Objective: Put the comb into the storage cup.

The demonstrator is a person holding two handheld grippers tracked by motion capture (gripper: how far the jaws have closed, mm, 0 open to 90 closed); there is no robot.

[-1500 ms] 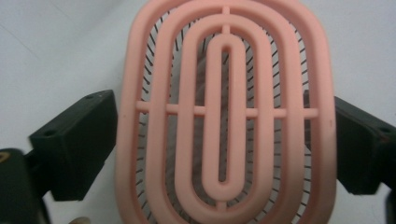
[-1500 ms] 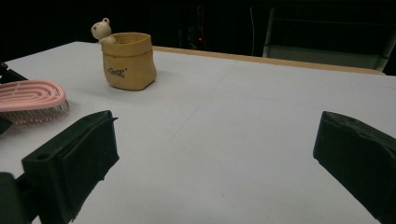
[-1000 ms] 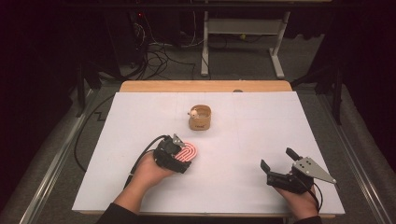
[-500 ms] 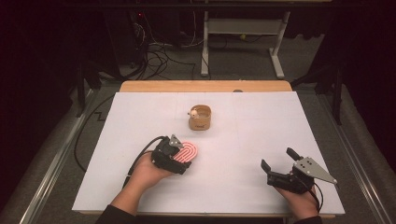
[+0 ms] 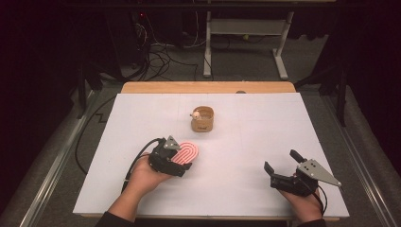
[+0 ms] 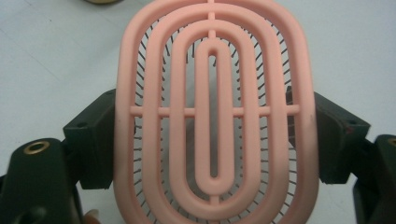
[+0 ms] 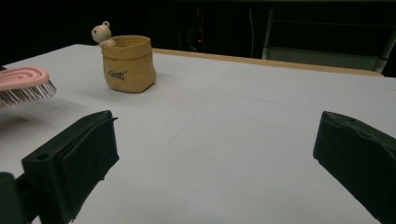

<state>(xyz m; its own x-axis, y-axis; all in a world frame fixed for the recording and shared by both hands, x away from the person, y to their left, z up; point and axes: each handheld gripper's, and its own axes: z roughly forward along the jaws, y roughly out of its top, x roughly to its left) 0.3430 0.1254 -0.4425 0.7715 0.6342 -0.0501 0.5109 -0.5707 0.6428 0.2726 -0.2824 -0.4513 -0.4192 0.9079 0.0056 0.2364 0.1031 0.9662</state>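
The left gripper (image 5: pixel 182 158) holds a pink hairbrush (image 5: pixel 186 153) over the near-left part of the white table (image 5: pixel 265 137). In the left gripper view the brush's pink ribbed oval back (image 6: pixel 212 112) faces the camera with thin dark bristles showing through its slots, and the two black jaws press against its long sides, clamped on it at a fairly wide spread. In the right gripper view the brush (image 7: pixel 23 84) sits raised above the table, bristles pointing down. The right gripper (image 5: pixel 283 170) rests near the table's near-right edge, well apart from the brush, its jaws standing wide with nothing between them. A small tan pouch-shaped holder (image 5: pixel 203 118) with a little bear figure (image 7: pixel 102 32) at its rim stands farther back, near the middle of the table
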